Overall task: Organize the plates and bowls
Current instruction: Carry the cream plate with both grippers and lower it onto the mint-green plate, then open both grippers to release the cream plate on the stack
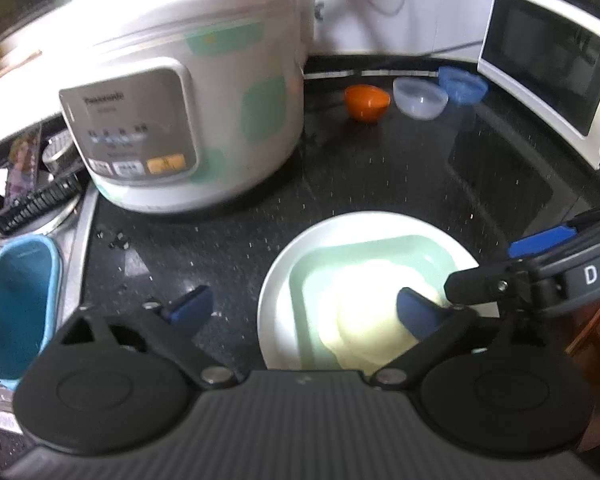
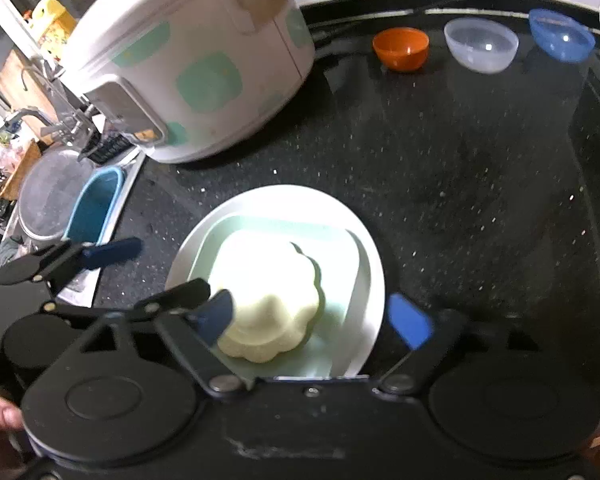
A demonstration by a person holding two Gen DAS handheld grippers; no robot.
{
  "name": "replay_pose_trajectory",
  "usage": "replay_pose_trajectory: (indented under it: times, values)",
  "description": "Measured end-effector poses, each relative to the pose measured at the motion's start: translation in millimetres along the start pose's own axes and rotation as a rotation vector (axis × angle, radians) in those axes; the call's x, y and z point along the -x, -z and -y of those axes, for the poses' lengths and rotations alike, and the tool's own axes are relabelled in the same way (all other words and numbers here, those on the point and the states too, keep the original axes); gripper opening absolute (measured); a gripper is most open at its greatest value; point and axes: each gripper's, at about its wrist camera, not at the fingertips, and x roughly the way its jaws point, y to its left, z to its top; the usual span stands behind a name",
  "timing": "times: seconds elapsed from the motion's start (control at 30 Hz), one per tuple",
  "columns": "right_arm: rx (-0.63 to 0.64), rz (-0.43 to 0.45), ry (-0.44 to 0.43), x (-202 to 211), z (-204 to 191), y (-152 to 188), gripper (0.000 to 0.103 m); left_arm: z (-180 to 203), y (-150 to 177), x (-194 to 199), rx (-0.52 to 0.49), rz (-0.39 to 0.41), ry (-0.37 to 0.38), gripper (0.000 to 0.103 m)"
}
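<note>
A stack sits on the black counter: a round white plate (image 1: 278, 280) (image 2: 370, 264), a pale green square plate (image 1: 428, 250) (image 2: 336, 240) on it, and a cream flower-shaped dish (image 1: 364, 312) (image 2: 276, 300) on top. My left gripper (image 1: 306, 314) (image 2: 156, 276) is open, its right finger over the stack's near edge. My right gripper (image 2: 314, 318) is open above the stack, holding nothing; its fingers (image 1: 540, 240) show at the right of the left wrist view. At the back stand an orange bowl (image 1: 367, 101) (image 2: 401, 49), a clear bowl (image 1: 420, 98) (image 2: 481, 45) and a blue bowl (image 1: 462, 85) (image 2: 561, 35).
A large white rice cooker (image 1: 188, 100) (image 2: 196, 56) stands left of the stack. A microwave (image 1: 548, 68) is at the right. A sink with a blue tub (image 1: 14, 304) (image 2: 94, 204) lies to the left.
</note>
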Motion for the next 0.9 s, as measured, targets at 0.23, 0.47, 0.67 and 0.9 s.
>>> replay_pose_trajectory:
  times: [0.23,0.47,0.67,0.9]
  values:
    - [0.076,0.024,0.061,12,-13,-2,0.103,10,-2,4,-0.038,0.004,0.028,0.103]
    - [0.095,0.033,0.103,16,-18,1,0.103,10,-2,6,-0.047,0.009,0.027,0.103]
    - [0.076,0.044,0.115,23,-11,2,0.103,10,-5,11,-0.035,0.028,0.019,0.103]
    - [0.058,0.067,0.122,36,-1,2,0.103,14,-11,12,-0.020,0.042,0.013,0.103]
